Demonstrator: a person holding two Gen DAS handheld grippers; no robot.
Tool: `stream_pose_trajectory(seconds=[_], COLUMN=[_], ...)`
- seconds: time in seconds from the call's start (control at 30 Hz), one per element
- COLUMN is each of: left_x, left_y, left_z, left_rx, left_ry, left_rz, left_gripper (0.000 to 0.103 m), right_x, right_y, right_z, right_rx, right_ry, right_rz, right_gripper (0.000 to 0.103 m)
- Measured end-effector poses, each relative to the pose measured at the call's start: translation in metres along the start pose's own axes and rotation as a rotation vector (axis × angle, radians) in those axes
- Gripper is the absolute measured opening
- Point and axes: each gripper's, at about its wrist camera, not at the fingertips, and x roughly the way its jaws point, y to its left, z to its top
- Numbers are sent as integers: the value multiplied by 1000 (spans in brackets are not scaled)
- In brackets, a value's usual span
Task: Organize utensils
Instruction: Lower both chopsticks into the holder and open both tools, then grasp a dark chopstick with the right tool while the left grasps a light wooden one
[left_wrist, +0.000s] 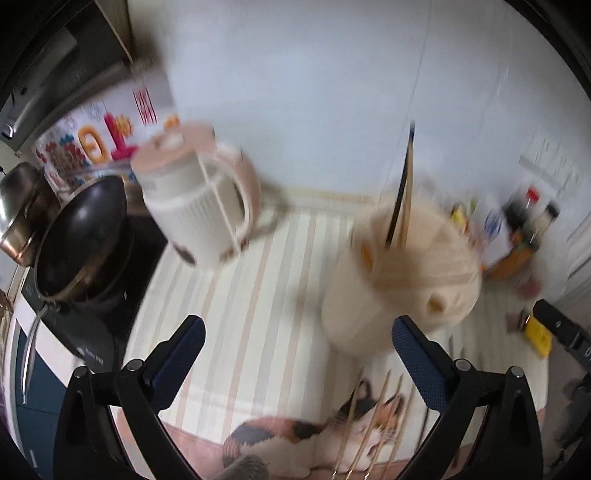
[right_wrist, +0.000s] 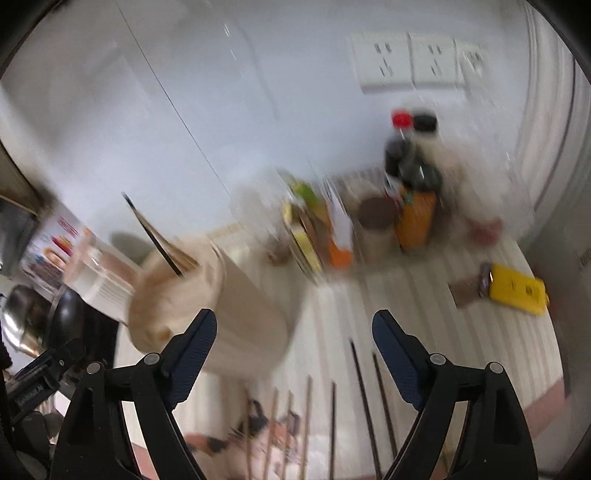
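Both hand-held grippers hang over a striped kitchen counter (left_wrist: 258, 295), the left gripper (left_wrist: 297, 341) and the right gripper (right_wrist: 293, 334) each with jaws spread wide and nothing between the blue-padded fingers (right_wrist: 195, 343). The task's things, thin wooden and dark chopsticks (right_wrist: 364, 391), lie loose and roughly parallel on the counter at the near edge, some across a cat-patterned mat (left_wrist: 314, 439); a few more (left_wrist: 400, 199) already stand in the tall cream cylindrical utensil holder (left_wrist: 388, 295) just behind. The sticks look light, stiff and smooth, likely to roll or slip, so a pinch across the middle of the shaft seems safest. The frames are blurred, so finer detail cannot be told.
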Motion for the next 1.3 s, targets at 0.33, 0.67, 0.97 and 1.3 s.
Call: stream_pose_trajectory(seconds=[0.33,0.67,0.97,1.3], left_x=[99,154,163,152], left_y=[-32,-68,-53,1], left_z=[-91,-144,-150,-158], left_rx=[118,216,195,88], left_ry=[263,433,438,449], left_rz=[17,-28,7,49], left_gripper=[101,70,5,5], right_x=[91,131,133,154], right_y=[-21,-43,-50,-22], right_z=[-94,-152,-161,-172], right_rx=[-20,-4,3,-134], right_ry=[340,492,513,524], right_rz=[-71,-123,-114,-191], right_gripper=[55,22,22,17])
